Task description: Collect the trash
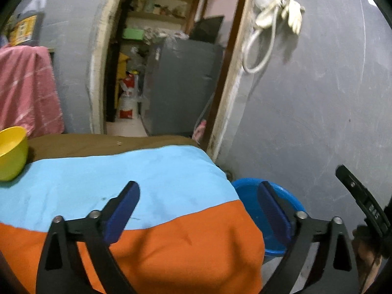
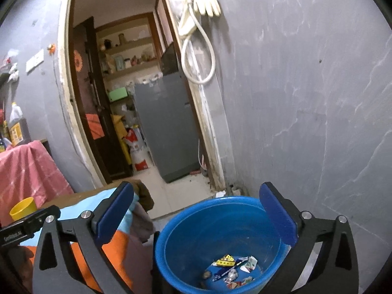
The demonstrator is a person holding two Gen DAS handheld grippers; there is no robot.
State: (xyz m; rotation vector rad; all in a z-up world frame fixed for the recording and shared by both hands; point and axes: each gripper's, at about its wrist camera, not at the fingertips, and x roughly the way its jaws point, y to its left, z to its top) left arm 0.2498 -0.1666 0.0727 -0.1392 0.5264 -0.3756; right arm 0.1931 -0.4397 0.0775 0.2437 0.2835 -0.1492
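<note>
A blue plastic bucket (image 2: pixel 215 223) stands on the floor by the grey wall, with several crumpled wrappers (image 2: pixel 232 268) lying in its bottom. My right gripper (image 2: pixel 196 210) hangs above its rim, jaws wide open and empty. In the left wrist view the same bucket (image 1: pixel 252 196) shows past the corner of a table covered in a light-blue and orange cloth (image 1: pixel 122 183). My left gripper (image 1: pixel 199 203) is open over that corner, nothing between its blue pads. The other gripper's black body (image 1: pixel 362 203) shows at the right edge.
A yellow bowl (image 1: pixel 11 152) sits on the cloth at the left. A pink cloth (image 1: pixel 27 88) drapes furniture behind it. An open doorway (image 2: pixel 137 110) leads to a room with a grey fridge (image 2: pixel 164 127) and shelves. White gloves and a hose (image 2: pixel 201 24) hang on the wall.
</note>
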